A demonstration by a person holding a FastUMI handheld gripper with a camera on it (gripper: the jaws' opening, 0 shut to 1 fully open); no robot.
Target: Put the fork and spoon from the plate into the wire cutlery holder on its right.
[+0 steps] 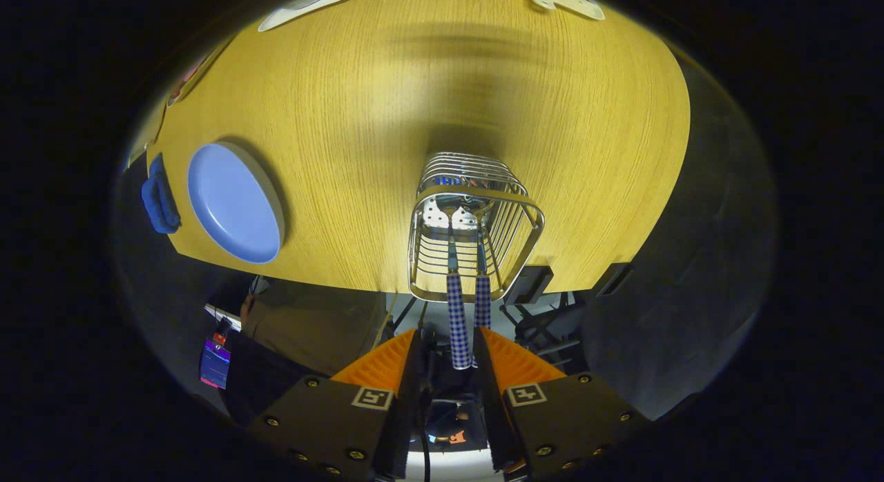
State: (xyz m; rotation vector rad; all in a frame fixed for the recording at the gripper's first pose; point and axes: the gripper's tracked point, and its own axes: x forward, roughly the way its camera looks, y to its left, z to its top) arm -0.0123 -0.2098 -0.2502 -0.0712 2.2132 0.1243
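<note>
1. Gripper [447, 344]: its two fingers stood a little apart, with two checked handles rising between them. Whether either finger pressed on a handle could not be told; the nearer handle [457, 323] seemed free of both, and the second handle [482, 304] lay close by the finger at 3 o'clock.
2. Fork and spoon: both stood head-down in the wire cutlery holder [476, 226], just ahead of the fingers at 12 o'clock. Their long axes ran straight along the line of the fingers, and their pale heads [449, 218] lay at the holder's far end.
3. Judgement: both pieces appeared already housed, so the next move turned on drawing the gripper back along that same axis without dragging a handle.
4. Plate [235, 202]: blue, bare of cutlery, well apart at 10 o'clock from the holder, on the wooden table [359, 88].
5. Blue cloth [159, 199]: just beside the plate at its 9 o'clock
</note>
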